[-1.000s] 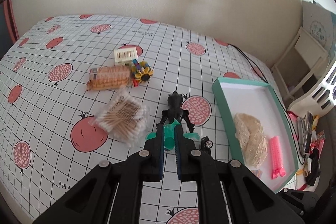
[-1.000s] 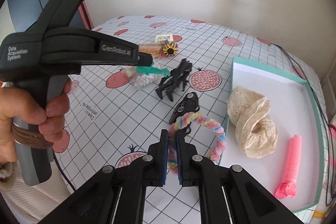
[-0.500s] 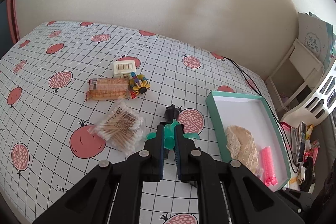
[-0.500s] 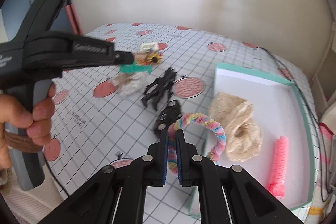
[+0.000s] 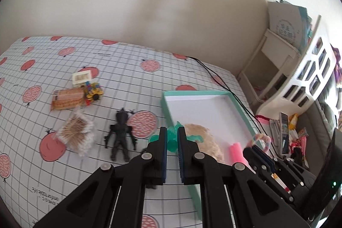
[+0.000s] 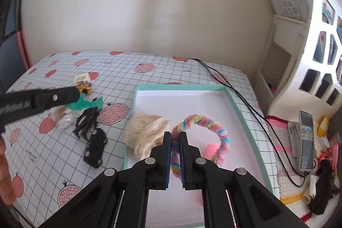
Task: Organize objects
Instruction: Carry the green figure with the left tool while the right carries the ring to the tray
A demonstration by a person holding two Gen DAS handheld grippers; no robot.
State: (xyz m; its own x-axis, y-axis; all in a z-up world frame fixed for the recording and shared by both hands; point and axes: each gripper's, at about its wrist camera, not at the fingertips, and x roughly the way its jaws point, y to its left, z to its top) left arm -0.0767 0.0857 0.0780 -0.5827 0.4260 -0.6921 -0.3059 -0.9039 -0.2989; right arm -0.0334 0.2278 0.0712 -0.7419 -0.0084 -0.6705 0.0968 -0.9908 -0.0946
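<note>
Teal tray [image 6: 239, 104] holds one cream hat [image 6: 145, 134]; right gripper [image 6: 175, 138] jaws clamp one fuzzy hoop [image 6: 205, 121], left gripper [image 5: 172, 138] one green toy [image 5: 173, 138].

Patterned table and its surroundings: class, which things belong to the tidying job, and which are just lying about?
Part of the job:
- teal-rimmed white tray
- pastel fuzzy hoop, in right gripper
- translucent green plastic toy, in left gripper
- black toy figure
- black toy car
- cotton swab packet

Lying about:
- black cable
- white shelf unit

Fuzzy chenille ring [image 6: 205, 123], translucent plastic toy [image 5: 173, 138], matt gridded cloth [image 5: 119, 69]
</note>
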